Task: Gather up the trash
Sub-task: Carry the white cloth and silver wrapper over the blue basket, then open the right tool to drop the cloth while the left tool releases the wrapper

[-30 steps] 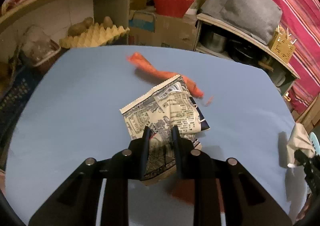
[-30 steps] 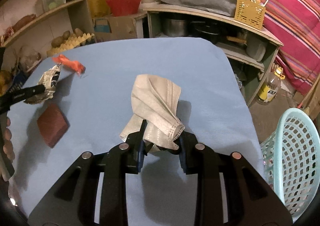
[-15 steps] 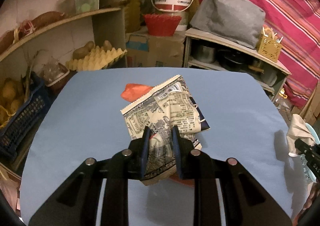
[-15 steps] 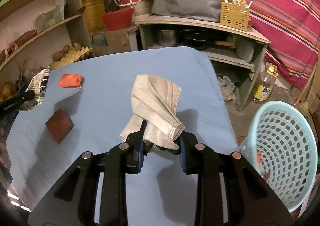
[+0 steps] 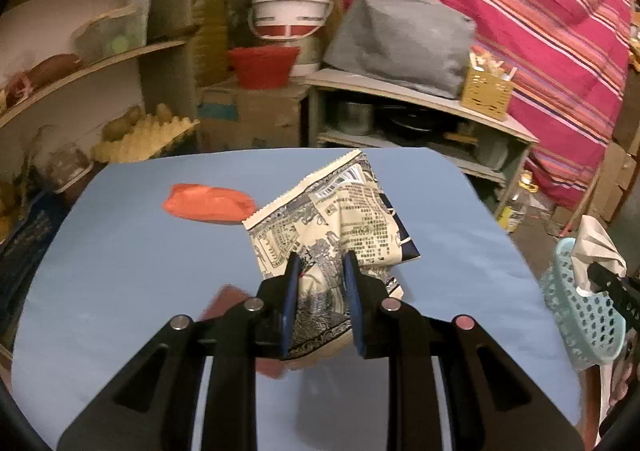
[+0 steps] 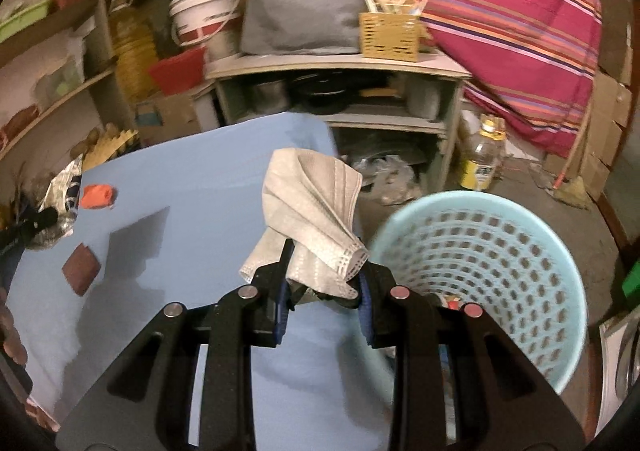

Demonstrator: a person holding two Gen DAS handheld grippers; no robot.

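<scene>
My left gripper [image 5: 319,265] clamps the printed wrapper [image 5: 340,223] mid-frame; right gripper [image 6: 323,261] pinches the face mask [image 6: 312,207], basket [image 6: 500,275] lower right.

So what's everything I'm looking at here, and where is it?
wrapper: one, cream with dark print, held above the table
mask: one, pale grey, held by the table's right edge, beside the basket
orange scrap: one, on the table, far left
brown square: one, on the table, near left
table: one, blue
basket: one, light blue, on the floor right of the table
bucket: one, white and red, back shelves
left tongs: black, shut on wrapper
right tongs: black, shut on mask
</scene>
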